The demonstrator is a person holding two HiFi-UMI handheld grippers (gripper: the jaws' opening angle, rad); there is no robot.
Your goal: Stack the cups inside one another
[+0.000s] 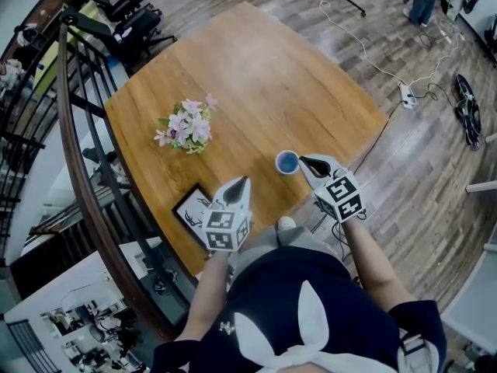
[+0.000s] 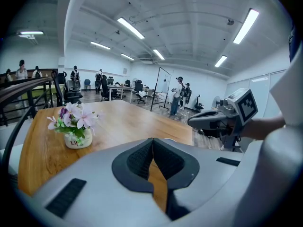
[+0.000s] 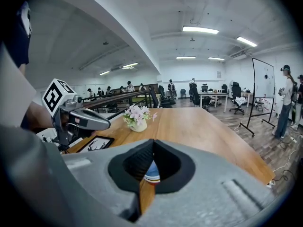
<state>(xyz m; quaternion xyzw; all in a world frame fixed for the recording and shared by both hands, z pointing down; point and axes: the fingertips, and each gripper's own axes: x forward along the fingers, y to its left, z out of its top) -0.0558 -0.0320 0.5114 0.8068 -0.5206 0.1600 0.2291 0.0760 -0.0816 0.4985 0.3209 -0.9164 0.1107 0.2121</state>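
A blue cup [image 1: 286, 162] stands upright near the front right edge of the wooden table [image 1: 256, 68]. My right gripper [image 1: 303, 160] is just right of the cup, its tips level with the rim, jaws shut and empty. In the right gripper view the cup [image 3: 152, 175] shows through the gap below the closed tips [image 3: 152, 142], with coloured bands at its rim. My left gripper [image 1: 244, 179] hovers over the table's front edge, left of the cup, and its jaws [image 2: 152, 140] are shut on nothing.
A small vase of pink flowers [image 1: 186, 127] stands mid-left on the table. A framed black-and-white picture [image 1: 192, 208] lies at the near left edge beside the left gripper. A railing [image 1: 74, 154] runs along the left; cables [image 1: 388, 76] lie on the floor at right.
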